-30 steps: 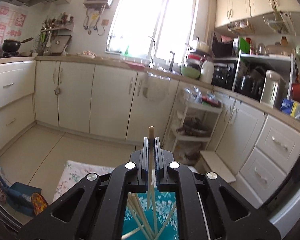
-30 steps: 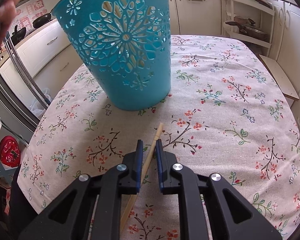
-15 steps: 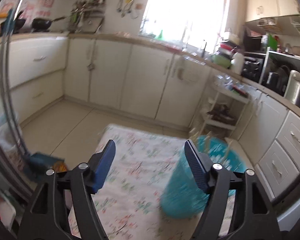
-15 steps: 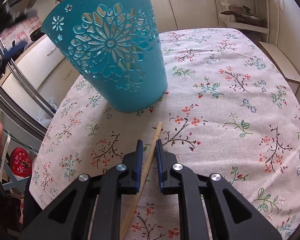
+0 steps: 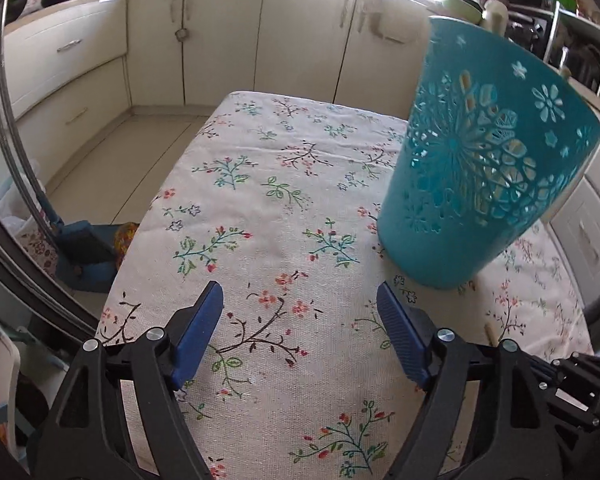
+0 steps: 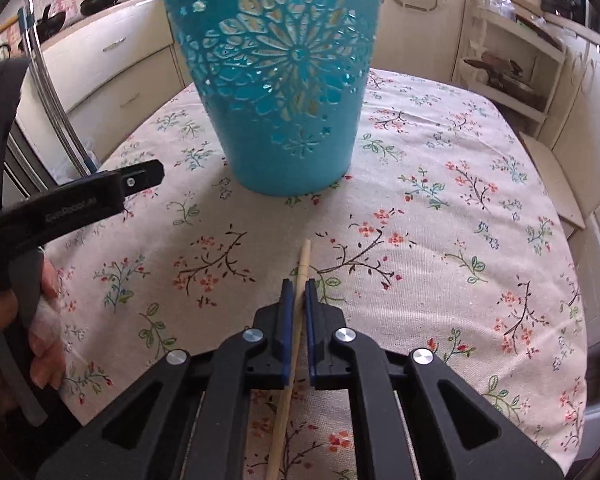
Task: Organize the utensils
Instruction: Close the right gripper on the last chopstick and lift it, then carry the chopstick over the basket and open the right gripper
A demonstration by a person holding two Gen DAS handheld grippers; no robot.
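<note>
A teal cut-out utensil holder [image 5: 476,168] stands on the floral tablecloth [image 5: 260,184], to the right and ahead of my left gripper [image 5: 300,300]. Pale sticks show through its holes. My left gripper is open and empty, low over the cloth. In the right wrist view the holder [image 6: 284,80] stands straight ahead. My right gripper [image 6: 298,288] is shut on a wooden chopstick [image 6: 304,260], which points toward the holder just above the cloth. The chopstick's tip also shows in the left wrist view [image 5: 491,333]. The left gripper shows at the left of the right wrist view [image 6: 100,188].
The table's left edge drops to the tiled floor [image 5: 112,160], with a blue dustpan [image 5: 84,248] beside it. Cream kitchen cabinets [image 5: 220,32] line the far walls. A white shelf rack [image 6: 508,64] stands beyond the table's right side.
My left gripper let go of its chopstick over the holder, opened wide, and came down low over the cloth to the holder's left. My right gripper stays shut on its chopstick.
</note>
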